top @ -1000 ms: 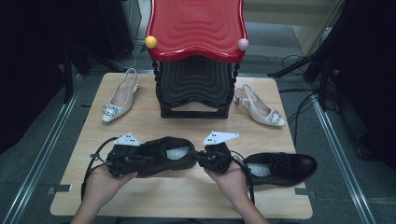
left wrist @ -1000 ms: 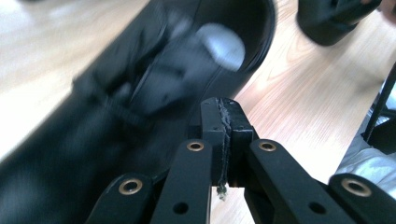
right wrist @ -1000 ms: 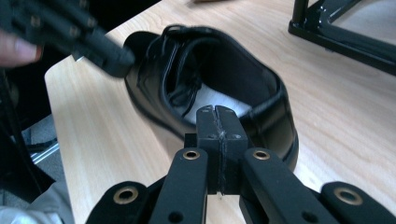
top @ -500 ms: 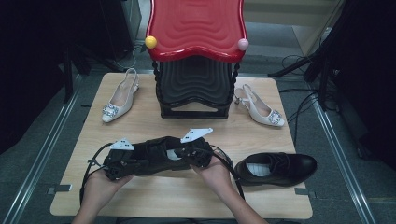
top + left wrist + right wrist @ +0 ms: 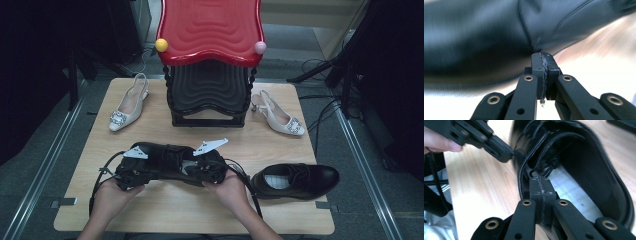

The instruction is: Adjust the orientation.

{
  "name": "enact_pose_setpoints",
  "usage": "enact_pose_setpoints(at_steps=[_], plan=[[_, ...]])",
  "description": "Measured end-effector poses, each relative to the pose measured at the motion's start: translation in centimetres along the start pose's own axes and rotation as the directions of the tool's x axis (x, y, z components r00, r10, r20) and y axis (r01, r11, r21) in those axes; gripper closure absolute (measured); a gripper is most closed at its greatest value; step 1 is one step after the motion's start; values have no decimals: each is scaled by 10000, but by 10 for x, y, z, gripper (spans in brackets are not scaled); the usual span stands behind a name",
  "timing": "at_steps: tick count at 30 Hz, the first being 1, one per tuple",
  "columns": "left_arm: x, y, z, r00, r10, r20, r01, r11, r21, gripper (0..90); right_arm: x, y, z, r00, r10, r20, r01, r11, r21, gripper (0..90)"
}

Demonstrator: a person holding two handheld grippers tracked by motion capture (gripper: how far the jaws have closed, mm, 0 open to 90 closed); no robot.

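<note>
Black shoe (image 5: 167, 161) is held up between both grippers, front-centre of the table (image 5: 150, 215), just in front of the black stand (image 5: 209, 97) w/ the red wavy top (image 5: 210, 27). Left gripper (image 5: 131, 172) has it at its left end, right gripper (image 5: 211, 170) at its right end; a hand behind each.

Left gripper view: jaws pressed together, tips against the shoe's dark leather (image 5: 499, 37), blurred; looks like a pinch on the edge but can't tell for sure that leather is betw. them.

Right gripper view: jaws closed on the shoe's collar rim (image 5: 522, 182), by the laces (image 5: 544, 168); pale insole (image 5: 574, 192) visible inside. The other gripper (image 5: 499, 151) touches the shoe's far side, a fingertip (image 5: 439, 143) behind it.

Relative to the stand: 2nd black shoe (image 5: 295, 180) lies on the table to the front-right, just beside the right hand (image 5: 230, 190), not touching the held shoe. One cream slingback heel (image 5: 127, 102) left of the stand, another (image 5: 277, 112) right of it, both well apart from the grippers
</note>
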State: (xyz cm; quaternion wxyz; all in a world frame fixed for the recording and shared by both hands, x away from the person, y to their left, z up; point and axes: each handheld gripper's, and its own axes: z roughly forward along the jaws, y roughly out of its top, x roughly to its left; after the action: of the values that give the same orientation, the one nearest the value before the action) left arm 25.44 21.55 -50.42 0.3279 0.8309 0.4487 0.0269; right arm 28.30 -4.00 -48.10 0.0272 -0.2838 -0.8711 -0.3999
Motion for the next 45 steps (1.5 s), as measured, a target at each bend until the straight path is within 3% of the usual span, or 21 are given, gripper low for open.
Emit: enact_pose_setpoints(at_steps=[1,2,4,7,17,21,22,23,24,29,31,34,35,37,45], plan=[[-2,1,8,9999,113,82,-116,9992,381,880,1,0,0,9999,60,82,-60,10000,-4,900],[-2,1,8,9999,113,82,-116,9992,381,876,1,0,0,9999,60,82,-60,10000,-4,900],[-5,6,13,9987,130,484,-136,9998,116,876,-1,-2,0,9993,297,-232,-292,9993,235,900],[-5,11,11,9976,144,682,-120,9993,-350,877,-1,-6,-2,9983,558,-157,-555,9982,220,900],[-2,16,16,9956,287,890,-260,9992,-314,879,12,-11,-8,9982,600,63,-602,9977,315,900],[-1,19,17,9949,411,925,-385,9988,-293,876,13,-12,-15,9980,630,-110,-626,9976,287,900],[0,20,16,9951,442,888,-417,9987,-304,876,13,-12,-25,9987,429,286,-427,9991,-72,900],[0,20,16,9951,442,888,-417,9987,-304,876,13,-12,-25,9987,429,286,-427,9991,-72,900],[1,20,14,9955,401,862,-368,9985,-401,875,8,-12,-35,9964,401,751,-373,9986,-380,900],[8,20,10,9969,218,755,-172,9980,-601,871,-8,-16,-51,9922,822,941,-750,9942,-777,900],[10,19,10,9976,110,677,-64,9977,-679,870,-16,-20,-56,9871,973,1271,-871,9927,-838,900],[13,19,10,9979,126,642,-86,9981,-609,869,-19,-22,-56,9850,1065,1357,-943,9912,-933,900],[14,20,11,9979,114,631,-78,9984,-558,868,-22,-24,-54,9779,1106,1774,-986,9923,-751,900],[14,20,13,9979,106,642,-72,9986,-524,867,-24,-25,-52,9728,1160,2003,-1029,9919,-748,900],[16,22,18,9976,71,682,-44,9992,-391,861,-24,-29,-42,9779,1193,1715,-1136,9926,-430,900]])
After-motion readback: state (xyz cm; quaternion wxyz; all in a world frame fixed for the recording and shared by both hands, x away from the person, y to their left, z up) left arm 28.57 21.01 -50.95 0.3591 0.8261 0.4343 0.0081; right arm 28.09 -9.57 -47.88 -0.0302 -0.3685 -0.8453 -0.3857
